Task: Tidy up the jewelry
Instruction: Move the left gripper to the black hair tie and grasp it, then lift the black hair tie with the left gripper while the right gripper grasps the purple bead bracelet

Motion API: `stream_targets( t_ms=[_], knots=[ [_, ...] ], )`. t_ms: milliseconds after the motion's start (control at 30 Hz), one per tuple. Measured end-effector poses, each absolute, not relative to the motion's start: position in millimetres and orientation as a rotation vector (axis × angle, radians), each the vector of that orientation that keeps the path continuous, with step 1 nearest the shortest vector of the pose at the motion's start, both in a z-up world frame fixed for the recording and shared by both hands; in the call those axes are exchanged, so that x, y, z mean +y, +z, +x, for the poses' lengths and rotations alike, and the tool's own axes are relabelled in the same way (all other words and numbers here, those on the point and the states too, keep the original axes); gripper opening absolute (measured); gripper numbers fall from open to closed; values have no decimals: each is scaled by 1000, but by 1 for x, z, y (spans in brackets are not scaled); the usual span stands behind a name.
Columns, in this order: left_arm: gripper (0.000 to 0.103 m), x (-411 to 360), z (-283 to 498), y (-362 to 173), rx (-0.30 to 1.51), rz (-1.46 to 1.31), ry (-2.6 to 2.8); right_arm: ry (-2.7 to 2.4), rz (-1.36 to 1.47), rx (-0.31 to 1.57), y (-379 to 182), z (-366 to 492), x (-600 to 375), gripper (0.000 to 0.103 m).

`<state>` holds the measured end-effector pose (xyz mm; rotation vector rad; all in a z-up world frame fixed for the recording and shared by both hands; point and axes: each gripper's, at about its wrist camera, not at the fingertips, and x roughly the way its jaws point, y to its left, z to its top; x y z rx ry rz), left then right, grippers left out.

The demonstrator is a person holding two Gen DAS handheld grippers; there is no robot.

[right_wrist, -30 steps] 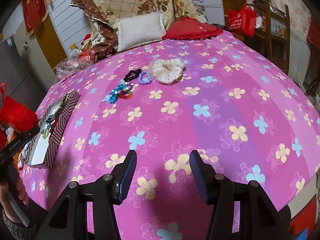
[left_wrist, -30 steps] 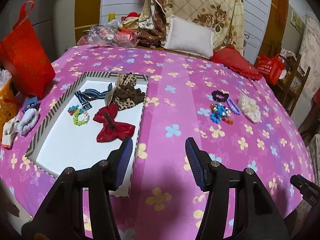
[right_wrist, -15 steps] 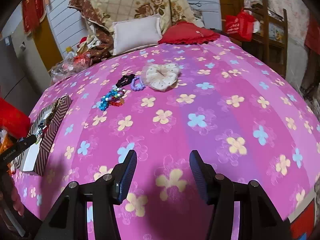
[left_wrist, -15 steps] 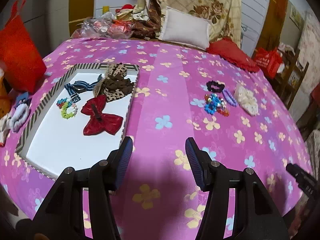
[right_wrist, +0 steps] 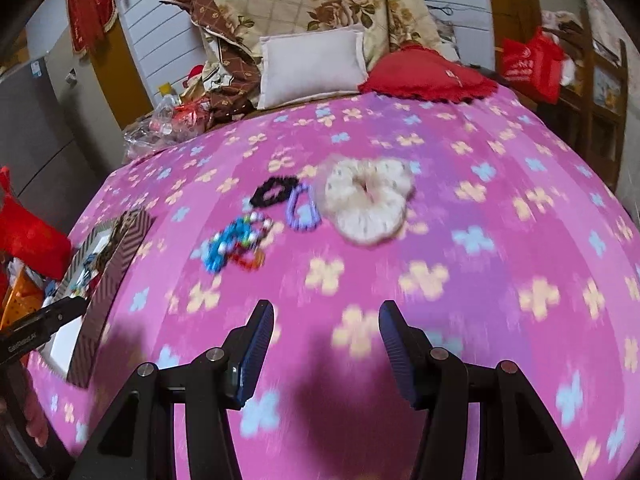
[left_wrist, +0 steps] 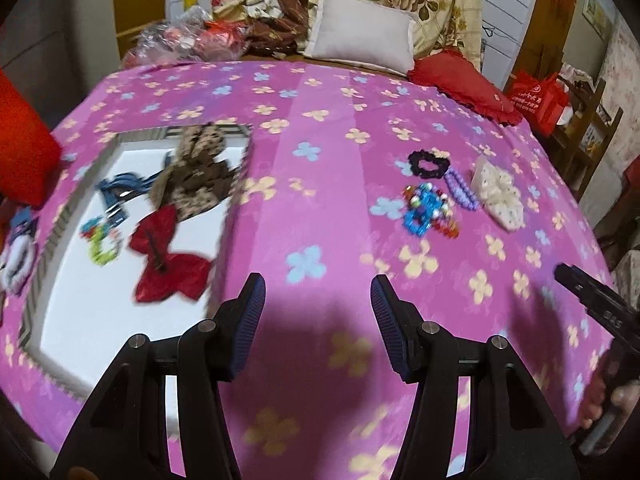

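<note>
Here, on the far left of the pink bed cover (left_wrist: pixel 332 152), the striped tray (left_wrist: pixel 64 216) already holds 4 pieces: a bead bracelet (left_wrist: pixel 102 244), a blue bow (left_wrist: pixel 120 188), a leopard bow (left_wrist: pixel 196 172) and a red bow (left_wrist: pixel 166 256). The left gripper (left_wrist: pixel 318 300) hangs over bare cloth just right of the tray, jaws half open and holding nothing.

Further right sits the unsorted cluster: a blue bead tangle (right_wrist: pixel 236 244), a black scrunchie (right_wrist: pixel 274 192), a purple bracelet (right_wrist: pixel 302 210) and a cream scrunchie (right_wrist: pixel 366 200), all touching or nearly so. The right gripper (right_wrist: pixel 326 340) is nearer than them, jaws likewise half open and empty.

The risks, as I judge them: the pieces lie so close that closing on 1 may drag a neighbour along, and the bead tangle could snag or slip from the pads. Both views are smeared, so a fast approach may overshoot. The soft cover could also bunch up between the jaws instead of the jewelry.
</note>
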<state>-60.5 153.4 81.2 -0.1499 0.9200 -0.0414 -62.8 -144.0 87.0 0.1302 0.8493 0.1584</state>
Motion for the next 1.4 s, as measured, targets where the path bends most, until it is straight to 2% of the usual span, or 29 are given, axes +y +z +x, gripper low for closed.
stream_targets(
  t_ms=[367,600,867,900,933,967,1000,1133,1400],
  knots=[
    [55,97,72,77,1037,-144,-158,185,232,855,70,1,-186,53],
    [54,54,157,48,1103,-182,-228,201,253,867,63,12,-196,53],
    [54,23,197,17,1117,-83,-260,200,281,873,58,16,-206,53],
    [47,21,198,17,1124,-75,-279,199,281,874,57,17,-206,53],
    [22,19,197,17,1116,-73,-281,197,282,876,57,17,-206,53],
    [7,17,196,15,1123,-56,-277,198,284,880,55,18,-206,53],
    [4,14,194,14,1115,-34,-266,198,284,886,53,19,-206,53],
    [3,17,185,20,1118,-84,-272,190,271,897,48,20,-204,53],
    [3,54,99,99,996,-199,-383,213,243,880,52,15,-195,53]
  ],
)
